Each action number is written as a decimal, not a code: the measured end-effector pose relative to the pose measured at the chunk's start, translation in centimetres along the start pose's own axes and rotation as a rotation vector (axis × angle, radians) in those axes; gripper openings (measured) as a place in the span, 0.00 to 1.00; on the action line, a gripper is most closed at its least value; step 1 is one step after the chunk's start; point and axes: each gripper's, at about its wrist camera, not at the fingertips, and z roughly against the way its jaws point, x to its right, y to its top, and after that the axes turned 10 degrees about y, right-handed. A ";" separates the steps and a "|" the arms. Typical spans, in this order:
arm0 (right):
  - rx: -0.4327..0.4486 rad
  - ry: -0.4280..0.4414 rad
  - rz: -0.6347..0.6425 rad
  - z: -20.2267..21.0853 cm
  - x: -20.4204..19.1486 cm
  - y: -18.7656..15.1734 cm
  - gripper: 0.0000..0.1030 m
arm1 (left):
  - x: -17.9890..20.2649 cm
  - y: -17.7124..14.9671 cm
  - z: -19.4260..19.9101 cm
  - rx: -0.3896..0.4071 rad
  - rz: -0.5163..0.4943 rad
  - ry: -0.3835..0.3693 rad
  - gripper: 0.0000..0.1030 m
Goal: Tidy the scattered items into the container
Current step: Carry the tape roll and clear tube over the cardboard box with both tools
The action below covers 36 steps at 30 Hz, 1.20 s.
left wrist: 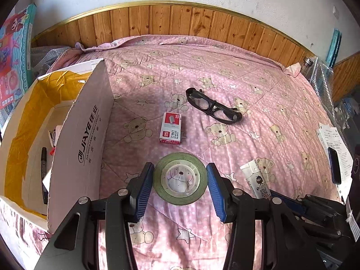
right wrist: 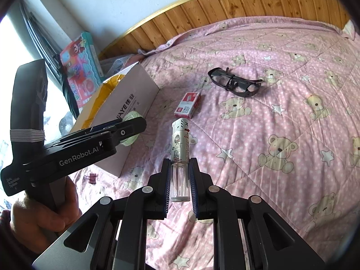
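Observation:
A green tape roll (left wrist: 180, 177) fills the gap of my left gripper (left wrist: 180, 166), whose blue pads touch both its sides; it looks held just above the pink quilt. My right gripper (right wrist: 180, 160) is shut on the clear end of a small white bottle (right wrist: 180, 141), which points away over the quilt. The open white cardboard box (left wrist: 85, 135) stands to the left, with a black marker (left wrist: 43, 162) inside. A red-and-white staples box (left wrist: 171, 128) and black glasses (left wrist: 213, 106) lie farther out on the quilt. The right wrist view shows the left gripper (right wrist: 132, 123) beside the box.
A pink binder clip (right wrist: 92, 177) lies by the box's near corner. A phone (left wrist: 334, 168) and papers rest at the bed's right edge. A wooden headboard (left wrist: 171, 20) bounds the far side. A toy carton (left wrist: 13, 56) leans behind the box. A hand (right wrist: 45, 213) holds the left gripper's handle.

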 end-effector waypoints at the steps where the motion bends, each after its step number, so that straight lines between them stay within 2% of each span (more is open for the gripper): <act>1: 0.003 0.002 0.000 0.3 -0.1 -0.1 0.16 | 0.1 0.0 0.3 0.004 -0.001 -0.002 0.47; 18: 0.041 0.051 0.054 3.1 -3.5 -0.4 0.16 | -0.1 -0.8 5.1 0.070 0.017 -0.001 0.47; 36: 0.020 0.074 0.127 1.1 -9.8 0.3 0.16 | -6.2 -0.8 8.8 0.143 0.099 -0.029 0.47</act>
